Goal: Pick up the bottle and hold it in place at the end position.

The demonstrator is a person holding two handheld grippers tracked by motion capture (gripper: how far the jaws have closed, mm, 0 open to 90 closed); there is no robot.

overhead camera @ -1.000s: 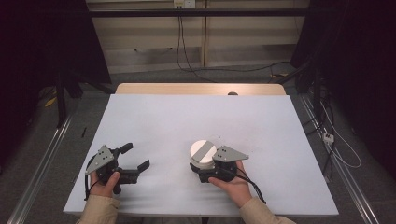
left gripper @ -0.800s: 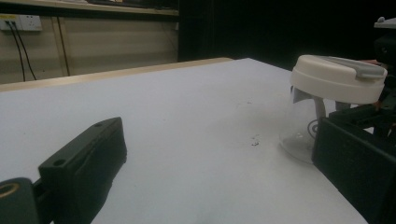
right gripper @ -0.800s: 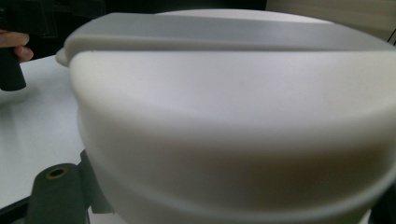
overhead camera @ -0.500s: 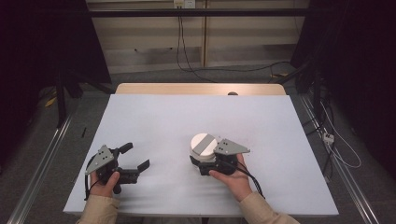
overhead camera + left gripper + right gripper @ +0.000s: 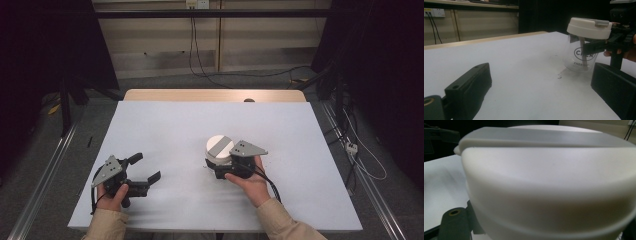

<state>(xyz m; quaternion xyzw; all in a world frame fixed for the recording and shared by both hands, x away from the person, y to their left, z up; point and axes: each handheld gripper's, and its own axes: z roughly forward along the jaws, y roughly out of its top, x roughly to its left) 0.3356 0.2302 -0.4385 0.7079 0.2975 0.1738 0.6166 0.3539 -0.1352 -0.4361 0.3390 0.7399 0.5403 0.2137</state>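
A clear glass jar (image 5: pixel 581 55) with a white lid (image 5: pixel 219 146) is in my right gripper (image 5: pixel 216 164), which is shut on the jar's body just under the lid. In the left gripper view the jar leans a little and its base looks just off the table, with dark printed letters on the glass. The lid (image 5: pixel 549 182) is very close in the right gripper view. My left gripper (image 5: pixel 147 166) rests at the near left of the table, open, with nothing between its jaws (image 5: pixel 541 75). It points toward the jar from some way off.
The table is covered by a white sheet (image 5: pixel 175 125), with a wooden strip (image 5: pixel 210 95) along its far edge. A small dark speck (image 5: pixel 559 76) lies by the jar. Metal rails (image 5: pixel 45 170) and cables (image 5: pixel 360 155) run on the floor to either side.
My right gripper has carried the jar a little to the right and farther from the table's near edge, rising slightly. The left gripper has stayed where it was.
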